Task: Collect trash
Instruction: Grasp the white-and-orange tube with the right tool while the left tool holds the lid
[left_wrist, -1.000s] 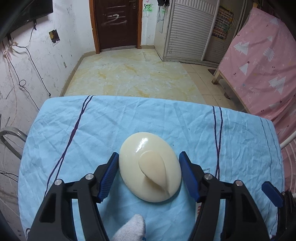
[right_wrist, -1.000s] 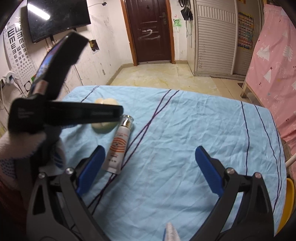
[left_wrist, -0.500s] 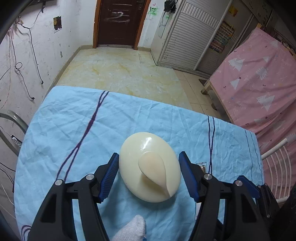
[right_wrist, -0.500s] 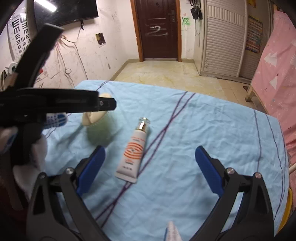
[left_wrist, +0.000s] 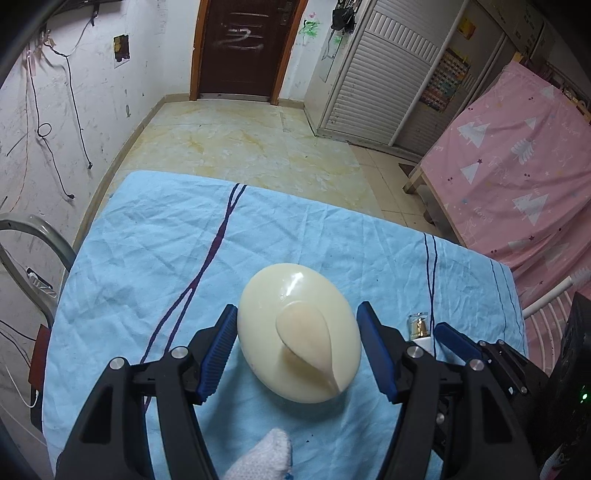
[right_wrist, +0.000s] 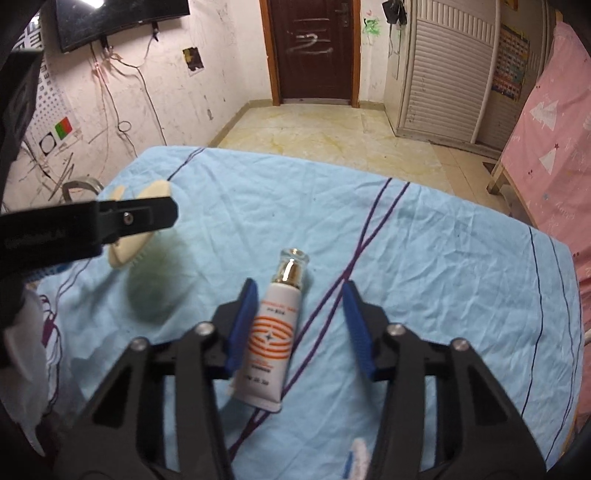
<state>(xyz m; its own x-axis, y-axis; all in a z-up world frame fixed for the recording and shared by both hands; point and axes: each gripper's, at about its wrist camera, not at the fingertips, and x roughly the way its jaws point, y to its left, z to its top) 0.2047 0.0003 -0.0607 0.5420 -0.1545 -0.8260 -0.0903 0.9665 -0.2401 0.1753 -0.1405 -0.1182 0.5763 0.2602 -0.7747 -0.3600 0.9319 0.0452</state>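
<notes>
My left gripper (left_wrist: 297, 338) is shut on a cream oval brush (left_wrist: 299, 336) and holds it above the blue tablecloth (left_wrist: 147, 236); the right wrist view shows the brush (right_wrist: 133, 243) in the air with its shadow on the cloth. A white tube with orange stripes and a clear cap (right_wrist: 275, 336) lies on the cloth. My right gripper (right_wrist: 299, 325) is open, with the tube between its jaws, nearer the left pad. The tube's cap also shows in the left wrist view (left_wrist: 419, 325).
The table edge lies beyond the cloth, with tiled floor (left_wrist: 240, 147) behind. A pink-covered bed (left_wrist: 517, 177) stands to the right and a metal chair frame (left_wrist: 26, 236) to the left. My left gripper's body (right_wrist: 74, 225) crosses the right wrist view.
My left gripper has lifted the brush off the cloth. My right gripper has moved down and forward over the tube and its jaws have narrowed around it.
</notes>
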